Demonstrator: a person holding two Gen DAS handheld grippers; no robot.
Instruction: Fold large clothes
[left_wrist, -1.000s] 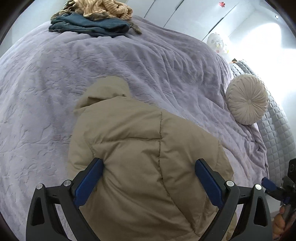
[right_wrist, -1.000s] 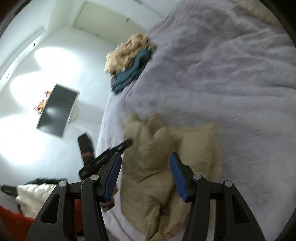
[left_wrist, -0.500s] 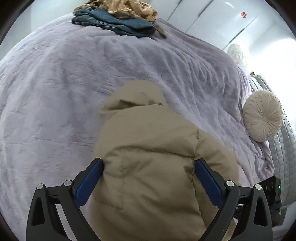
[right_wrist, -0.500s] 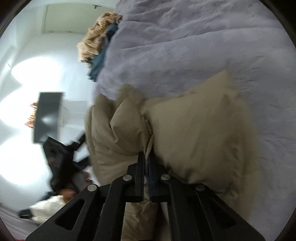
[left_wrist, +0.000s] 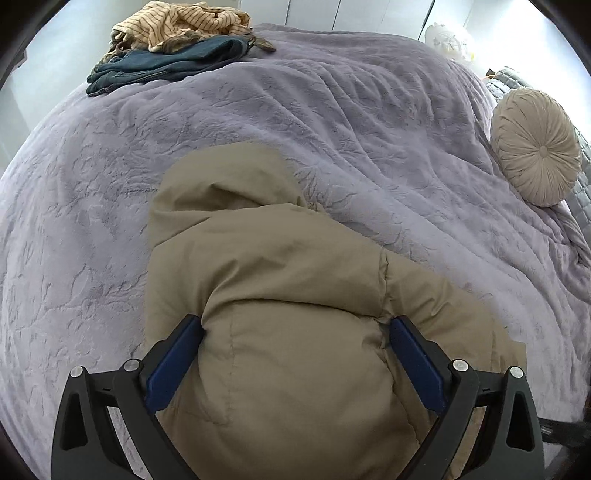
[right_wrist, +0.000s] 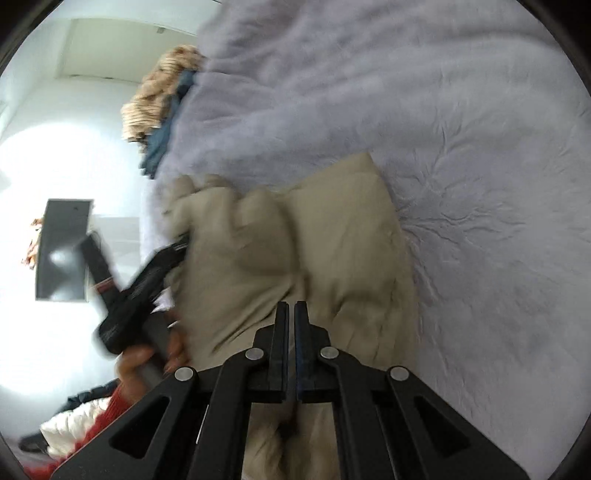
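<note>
Bed (left_wrist: 332, 122): lilac plush cover, wrinkled; fills most of both views; carries everything below
Jacket (left_wrist: 280, 302): tan puffer w/ hood, lying on the cover at the near edge of the bed; hood end points away in L view; bulky, bunched, quilt seams visible; in R view (right_wrist: 332, 236) it lies sideways, motion-blurred
Clothes pile (left_wrist: 177, 40): far corner of bed, well apart from jacket; striped beige top lying on folded dark blue garment
Round cushion (left_wrist: 535, 147): cream, pleated, button centre; upright at R edge of bed, against grey quilted headboard
L claw (left_wrist: 295, 354): spread wide; blue pads either side of a jacket bulge; whether the pads press on the cloth cannot tell
R claw (right_wrist: 291, 325): just closed, fingers pressed together; over jacket; no fabric seen between the tips
Person's hand (right_wrist: 144, 358): seen in R view only, gripping the L claw's black handle; red sleeve below; blurred
</note>
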